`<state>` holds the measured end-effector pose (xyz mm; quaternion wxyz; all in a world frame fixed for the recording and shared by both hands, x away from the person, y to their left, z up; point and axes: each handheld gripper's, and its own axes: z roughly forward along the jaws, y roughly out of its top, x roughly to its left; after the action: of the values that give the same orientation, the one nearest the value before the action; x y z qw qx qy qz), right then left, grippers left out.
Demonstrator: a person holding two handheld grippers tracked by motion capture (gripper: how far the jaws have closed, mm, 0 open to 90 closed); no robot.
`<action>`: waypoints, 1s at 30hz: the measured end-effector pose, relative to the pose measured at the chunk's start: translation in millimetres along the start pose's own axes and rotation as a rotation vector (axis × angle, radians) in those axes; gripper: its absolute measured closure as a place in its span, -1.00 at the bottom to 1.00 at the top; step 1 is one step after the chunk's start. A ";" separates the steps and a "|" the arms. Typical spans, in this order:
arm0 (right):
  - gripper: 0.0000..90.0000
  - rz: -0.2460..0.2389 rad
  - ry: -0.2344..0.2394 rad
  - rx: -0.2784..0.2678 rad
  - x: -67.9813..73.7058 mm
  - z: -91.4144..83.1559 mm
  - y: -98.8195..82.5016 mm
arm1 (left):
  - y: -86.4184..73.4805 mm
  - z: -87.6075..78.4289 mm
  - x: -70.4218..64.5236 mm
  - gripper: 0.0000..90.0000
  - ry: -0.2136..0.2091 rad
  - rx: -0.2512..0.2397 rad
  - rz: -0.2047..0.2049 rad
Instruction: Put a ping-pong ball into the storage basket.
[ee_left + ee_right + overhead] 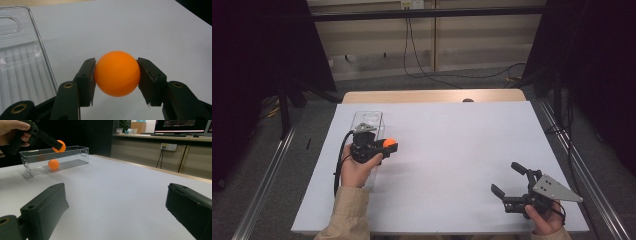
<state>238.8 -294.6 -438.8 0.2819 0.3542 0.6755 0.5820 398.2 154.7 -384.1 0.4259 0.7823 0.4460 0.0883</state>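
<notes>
Sitting on the white table (pixel 452 150), a clear plastic bin (pixel 62 157) holds what looks like a second orange ball (pixel 53 164). Beside its rim, the left gripper (pixel 116 75) clamps a smooth orange ball (pixel 117 73); the right gripper (pixel 510 180), well apart, gapes.

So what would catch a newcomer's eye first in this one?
The orange ball pinched in the left gripper, held beside the clear plastic bin at the table's left. A second orange ball lies inside that bin, while the right gripper rests open at the near right.
</notes>
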 end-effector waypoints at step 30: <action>-0.94 0.000 0.000 -0.001 0.1 0.0 0.1 | 0.1 -8.5 7.0 0.13 0.018 -0.003 -0.006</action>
<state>238.7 -294.5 -438.7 0.2822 0.3540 0.6753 0.5823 398.0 165.1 -380.5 0.4234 0.7794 0.4519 0.0949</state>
